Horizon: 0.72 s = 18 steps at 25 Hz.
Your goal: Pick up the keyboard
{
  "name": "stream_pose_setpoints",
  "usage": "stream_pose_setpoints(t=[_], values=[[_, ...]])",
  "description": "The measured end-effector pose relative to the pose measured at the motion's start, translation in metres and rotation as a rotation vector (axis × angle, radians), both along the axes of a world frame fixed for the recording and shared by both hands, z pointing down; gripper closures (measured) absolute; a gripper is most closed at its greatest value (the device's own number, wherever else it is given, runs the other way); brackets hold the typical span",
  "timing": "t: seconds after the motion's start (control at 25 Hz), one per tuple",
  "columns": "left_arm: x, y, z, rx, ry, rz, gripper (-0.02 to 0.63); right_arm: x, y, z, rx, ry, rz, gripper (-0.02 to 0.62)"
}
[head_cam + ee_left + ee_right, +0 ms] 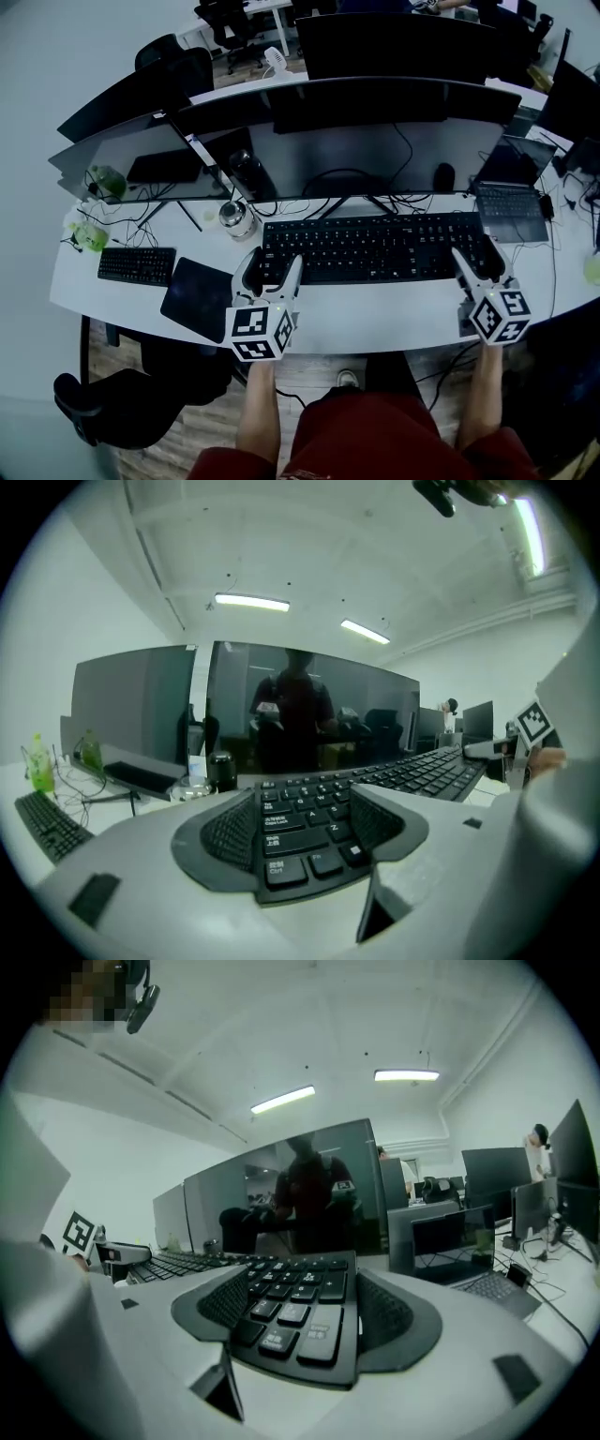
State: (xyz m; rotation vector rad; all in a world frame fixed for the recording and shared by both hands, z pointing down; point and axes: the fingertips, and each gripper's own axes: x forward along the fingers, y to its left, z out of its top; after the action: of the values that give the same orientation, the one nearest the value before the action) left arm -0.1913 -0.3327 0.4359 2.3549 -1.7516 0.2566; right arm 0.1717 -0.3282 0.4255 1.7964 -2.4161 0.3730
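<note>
Stretching across the view, the white desk carries a row of dark monitors. In front of them the black keyboard spans crosswise over the desk, grasped at both ends. The left gripper is clamped on its Ctrl-key end and the right gripper on its number-pad end. A smaller keyboard lies at the far left.

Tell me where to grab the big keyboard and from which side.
Its two short ends, from the desk's near edge. The keyboard is long, flat and lies crosswise, so each end fits between jaws; a middle grip might tip. The left gripper and right gripper hold it so.
</note>
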Motion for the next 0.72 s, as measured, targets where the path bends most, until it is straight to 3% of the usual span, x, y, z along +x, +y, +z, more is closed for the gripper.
stream_pose_setpoints(t=[0.24, 0.72], values=[[-0.005, 0.009, -0.028, 0.078, 0.104, -0.002, 0.295, -0.002, 0.005, -0.036, 0.084, 0.022, 0.002, 0.236], [-0.019, 0.033, -0.115, 0.303, 0.063, -0.035, 0.295, -0.015, 0.027, -0.103, 0.277, -0.033, -0.013, 0.236]])
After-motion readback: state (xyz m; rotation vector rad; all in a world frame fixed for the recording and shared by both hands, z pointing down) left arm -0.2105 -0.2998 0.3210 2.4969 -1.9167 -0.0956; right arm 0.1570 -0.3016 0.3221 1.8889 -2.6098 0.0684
